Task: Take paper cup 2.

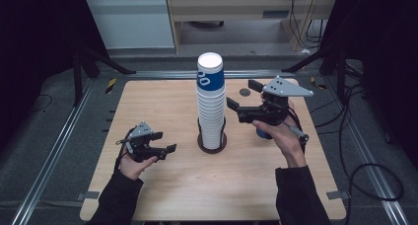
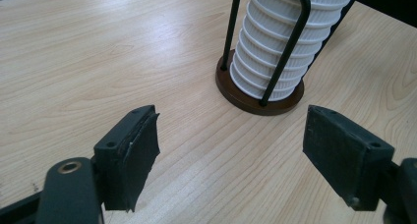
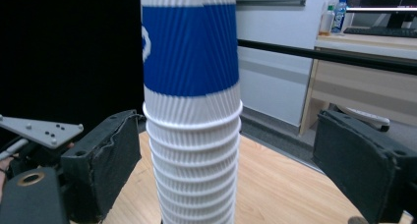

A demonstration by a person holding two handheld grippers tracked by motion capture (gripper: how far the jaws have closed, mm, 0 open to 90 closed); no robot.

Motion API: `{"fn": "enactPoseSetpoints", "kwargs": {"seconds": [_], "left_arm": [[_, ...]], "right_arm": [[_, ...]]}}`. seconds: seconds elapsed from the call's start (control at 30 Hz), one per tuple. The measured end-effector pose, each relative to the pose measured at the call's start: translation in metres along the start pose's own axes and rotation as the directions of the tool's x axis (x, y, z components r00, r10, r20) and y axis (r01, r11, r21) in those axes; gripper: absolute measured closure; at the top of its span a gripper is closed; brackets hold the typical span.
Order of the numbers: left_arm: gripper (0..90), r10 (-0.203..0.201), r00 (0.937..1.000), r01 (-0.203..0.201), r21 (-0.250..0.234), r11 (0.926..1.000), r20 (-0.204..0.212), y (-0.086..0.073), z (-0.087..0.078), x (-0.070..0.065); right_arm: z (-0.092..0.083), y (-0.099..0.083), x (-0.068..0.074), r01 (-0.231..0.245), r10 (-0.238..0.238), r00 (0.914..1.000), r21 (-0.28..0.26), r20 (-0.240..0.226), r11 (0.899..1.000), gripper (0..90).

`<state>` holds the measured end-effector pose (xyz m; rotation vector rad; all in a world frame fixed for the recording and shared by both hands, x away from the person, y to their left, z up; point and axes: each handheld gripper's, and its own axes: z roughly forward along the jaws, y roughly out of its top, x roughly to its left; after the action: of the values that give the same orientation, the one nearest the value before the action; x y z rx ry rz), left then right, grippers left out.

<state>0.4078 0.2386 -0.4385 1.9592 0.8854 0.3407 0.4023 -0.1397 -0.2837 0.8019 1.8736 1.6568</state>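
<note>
Pale wood makes up the table [image 1: 162,195], and at its middle a tall stack of paper cups [image 1: 211,106] stands upright in a wire holder on a round brown base [image 2: 241,97], its long axis vertical. The top cup [image 3: 189,47] wears a blue band. The right gripper [image 1: 244,97] is the nearer one, raised beside the stack's upper half, jaws spread and grasping nothing, with the stack between them but apart from both pads. The left gripper [image 1: 165,142] rests low on the table, released, well apart from the base.
</note>
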Motion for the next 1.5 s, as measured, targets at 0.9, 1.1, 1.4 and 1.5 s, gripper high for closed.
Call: {"fn": "enactPoseSetpoints", "kwargs": {"seconds": [0.9,1.1,1.4,1.5], "left_arm": [[20.6,-0.002,1.0,0.002,-0.005,1.0,-0.004,0.001,-0.001,0.0],[20.6,-0.001,1.0,0.001,-0.006,1.0,-0.003,0.001,-0.001,0.0],[20.6,-0.001,1.0,0.001,-0.005,1.0,-0.001,0.001,-0.001,0.0],[20.5,-0.002,1.0,0.002,-0.004,1.0,-0.001,0.001,0.0,0.0]], "right_arm": [[0.07,0.018,0.021,0.021,-0.02,0.9994,0.049,-0.027,0.999,8.5],[0.082,0.016,0.02,0.017,-0.017,0.9999,0.057,-0.003,0.998,9.3],[0.09,0.016,0.019,0.012,-0.012,0.9999,0.057,0.006,0.998,12.3],[0.09,0.015,0.018,0.014,-0.014,0.9998,0.055,-0.011,0.998,16.8]]}}
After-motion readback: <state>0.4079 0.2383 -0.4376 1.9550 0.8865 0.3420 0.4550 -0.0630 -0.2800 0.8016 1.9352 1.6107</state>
